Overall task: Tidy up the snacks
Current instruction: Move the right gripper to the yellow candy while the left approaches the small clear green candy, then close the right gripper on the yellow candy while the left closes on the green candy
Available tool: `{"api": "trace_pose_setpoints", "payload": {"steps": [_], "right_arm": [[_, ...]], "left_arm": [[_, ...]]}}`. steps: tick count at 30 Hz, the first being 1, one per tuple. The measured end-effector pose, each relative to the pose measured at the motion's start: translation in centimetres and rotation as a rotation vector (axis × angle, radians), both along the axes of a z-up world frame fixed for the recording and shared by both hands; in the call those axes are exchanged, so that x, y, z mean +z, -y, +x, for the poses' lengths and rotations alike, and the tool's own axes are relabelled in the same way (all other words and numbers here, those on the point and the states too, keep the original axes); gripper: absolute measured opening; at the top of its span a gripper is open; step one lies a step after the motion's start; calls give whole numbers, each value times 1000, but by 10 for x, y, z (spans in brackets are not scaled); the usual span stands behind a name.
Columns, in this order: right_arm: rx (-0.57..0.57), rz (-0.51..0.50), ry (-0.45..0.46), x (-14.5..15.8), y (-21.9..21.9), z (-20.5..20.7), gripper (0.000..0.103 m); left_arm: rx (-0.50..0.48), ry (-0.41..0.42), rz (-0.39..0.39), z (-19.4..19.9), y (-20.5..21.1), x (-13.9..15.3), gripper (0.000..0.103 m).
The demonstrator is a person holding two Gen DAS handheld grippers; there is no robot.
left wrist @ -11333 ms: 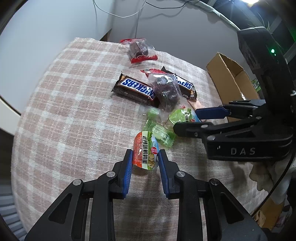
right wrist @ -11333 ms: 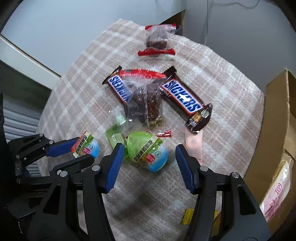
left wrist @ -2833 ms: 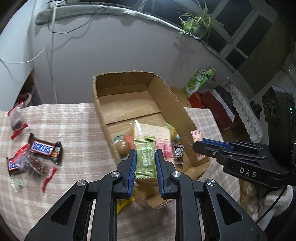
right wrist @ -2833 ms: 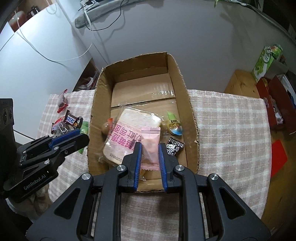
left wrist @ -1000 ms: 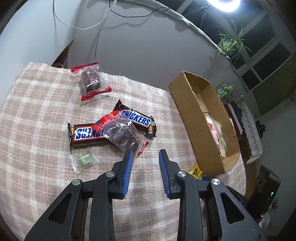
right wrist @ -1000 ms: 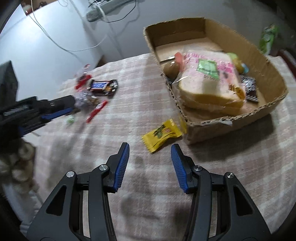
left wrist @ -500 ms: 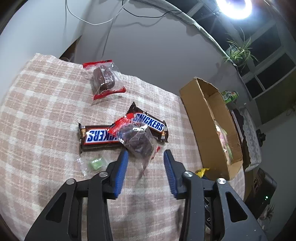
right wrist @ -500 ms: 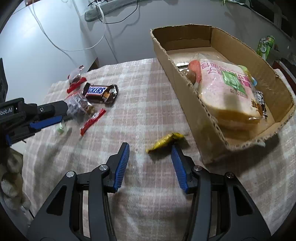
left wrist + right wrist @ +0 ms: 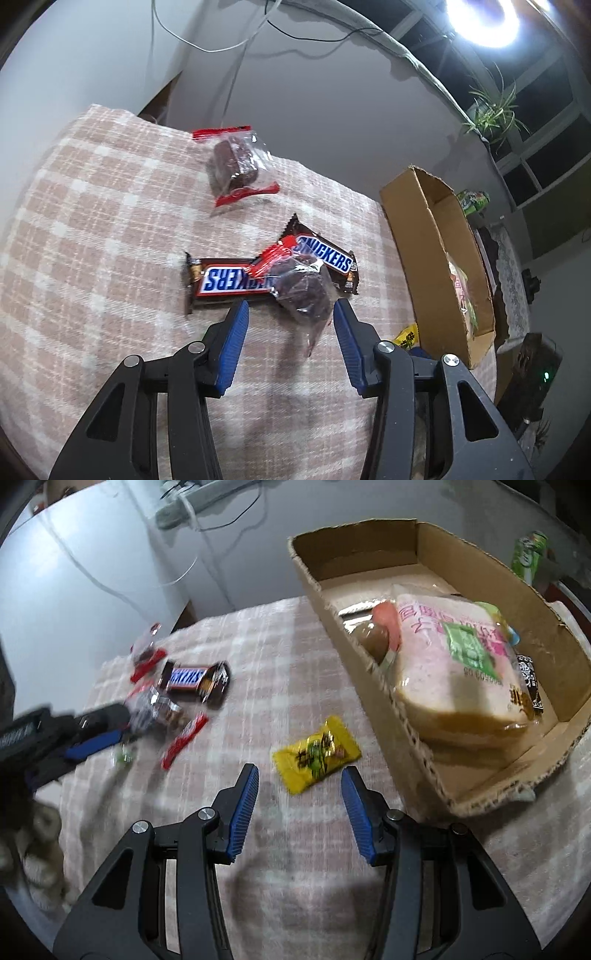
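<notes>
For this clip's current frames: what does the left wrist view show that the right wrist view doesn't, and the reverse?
Only the left wrist view shows the second chocolate bar, lying partly under the clear snack bag, and the left gripper from behind, jaws opening, nothing clamped.

Only the right wrist view shows the box's contents plainly: the bread pack and small snacks beside it. It also shows the right gripper open just short of the yellow packet.

Both show the cardboard box, the checked cloth and the far red-ended bag.
</notes>
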State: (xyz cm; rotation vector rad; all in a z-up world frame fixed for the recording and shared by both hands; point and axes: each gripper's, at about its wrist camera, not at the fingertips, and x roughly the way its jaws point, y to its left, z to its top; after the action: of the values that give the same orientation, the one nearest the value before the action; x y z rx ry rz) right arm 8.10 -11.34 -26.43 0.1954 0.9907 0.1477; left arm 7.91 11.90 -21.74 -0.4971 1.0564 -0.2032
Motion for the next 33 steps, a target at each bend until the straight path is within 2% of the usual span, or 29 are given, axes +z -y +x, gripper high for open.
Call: {"api": "trace_pose_setpoints", "payload": {"steps": [4,10,14,16,19,22,26,30,33], "right_arm": [[-52,-12,31,-2,-5,4,53],[-23,-30,49,-2,-17,9,55],[30,-62,62,-3,-26,6,55],[63,-85,70,-3,-31,3,49],[75,-70,83,-3,-33,1,46],[101,-78,85,-3,-36,-1,39],[125,-96,91,-3,-37,-4,38],[139,-114,94,-4,-39,-4,36],[151,-113,97,-4,-39,-5,33]], "left_arm": [[12,9,-5,-9,-10,3,46],[43,5,12,-32,-26,3,46],[30,-35,60,-41,-28,-9,46],[42,-45,92,-40,-27,-14,46],[54,-24,131,-34,-23,-15,46],[16,-15,181,-25,-13,-20,46],[-30,14,271,-17,0,-24,46],[-35,32,324,-16,3,-26,46],[-43,49,366,-16,12,-27,39]]}}
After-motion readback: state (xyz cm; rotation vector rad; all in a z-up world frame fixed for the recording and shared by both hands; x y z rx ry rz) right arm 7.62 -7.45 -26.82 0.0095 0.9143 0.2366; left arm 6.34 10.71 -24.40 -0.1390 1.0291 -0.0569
